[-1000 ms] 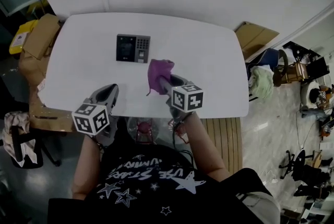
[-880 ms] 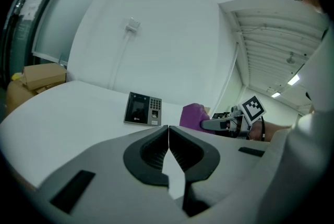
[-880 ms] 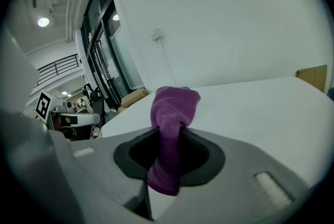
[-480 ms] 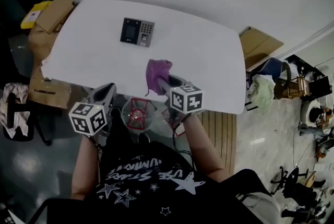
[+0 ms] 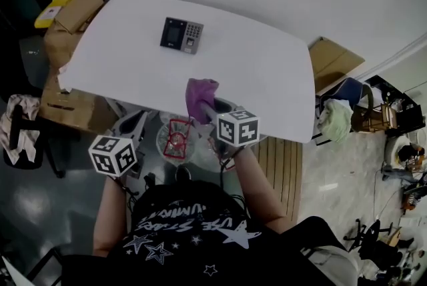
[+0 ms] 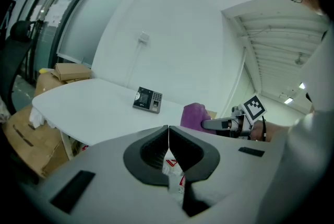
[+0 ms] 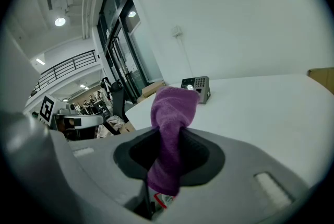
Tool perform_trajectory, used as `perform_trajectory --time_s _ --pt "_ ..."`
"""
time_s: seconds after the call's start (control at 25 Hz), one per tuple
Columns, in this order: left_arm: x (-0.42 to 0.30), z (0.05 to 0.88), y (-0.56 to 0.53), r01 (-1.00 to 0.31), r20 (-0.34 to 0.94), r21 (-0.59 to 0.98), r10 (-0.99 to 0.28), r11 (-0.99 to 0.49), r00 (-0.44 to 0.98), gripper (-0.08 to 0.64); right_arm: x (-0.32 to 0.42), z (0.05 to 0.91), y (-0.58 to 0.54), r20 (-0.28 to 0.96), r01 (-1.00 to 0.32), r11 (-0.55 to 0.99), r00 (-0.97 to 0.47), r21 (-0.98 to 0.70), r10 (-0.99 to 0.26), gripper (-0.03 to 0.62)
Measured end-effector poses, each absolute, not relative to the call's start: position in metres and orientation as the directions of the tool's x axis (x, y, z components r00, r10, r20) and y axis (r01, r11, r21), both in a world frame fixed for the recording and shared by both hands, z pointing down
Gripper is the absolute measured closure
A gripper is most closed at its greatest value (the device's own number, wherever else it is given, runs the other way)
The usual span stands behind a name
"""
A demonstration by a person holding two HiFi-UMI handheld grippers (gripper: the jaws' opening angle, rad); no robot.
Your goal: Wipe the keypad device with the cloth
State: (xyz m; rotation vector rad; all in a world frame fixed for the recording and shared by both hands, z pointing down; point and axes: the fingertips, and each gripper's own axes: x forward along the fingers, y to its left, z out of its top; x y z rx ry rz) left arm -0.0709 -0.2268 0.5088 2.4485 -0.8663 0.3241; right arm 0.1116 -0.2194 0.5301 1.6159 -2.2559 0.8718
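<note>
Clamping the purple cloth [image 7: 173, 107], the right gripper [image 7: 166, 151] has both jaws closed on the fabric's middle: a bunched end stands up ahead of the jaws and a shorter tail hangs below them. In the head view the right gripper [image 5: 208, 107] is held over the near edge of the white table [image 5: 260, 81], its marker cube [image 5: 239, 127] at 5 o'clock from the cloth, which hangs clear of the table surface. The left gripper [image 6: 168, 143] has its jaws pressed together with nothing between them, only a thin seam showing. In the head view the left gripper [image 5: 136, 123] sits at 8 o'clock from the right one, off the near table edge and well apart from it, with its own marker cube [image 5: 113, 155] toward the person. The keypad device [image 5: 181, 35] lies flat on the table at 11 o'clock from the cloth, well apart from both grippers and touched by neither; its dark screen is on the left half and its button grid on the right half. Between the two grippers, below the table edge, stands a round clear container [image 5: 176, 140] holding something with red print. Cardboard boxes [image 5: 75, 11] are stacked off the table at 10 o'clock. The person's dark star-printed shirt [image 5: 180, 231] fills the 6 o'clock area
</note>
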Motion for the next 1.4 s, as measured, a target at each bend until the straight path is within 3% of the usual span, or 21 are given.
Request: perform_trajectory --time_s 0.64,1.4 --pt "-0.159 0.483 -0.140 -0.677 0.338 0.399 -0.586 -0.619 0.736 0.551 0.030 0.502 -0.143 0.495 -0.914 0.272 -0.394 -0.302 -0.774 0.494" --pt "-0.181 0.464 -0.029 -0.628 0.289 0.384 -0.558 -0.677 0.778 0.551 -0.010 0.484 -0.025 0.480 -0.918 0.286 -0.389 -0.276 -0.786 0.494"
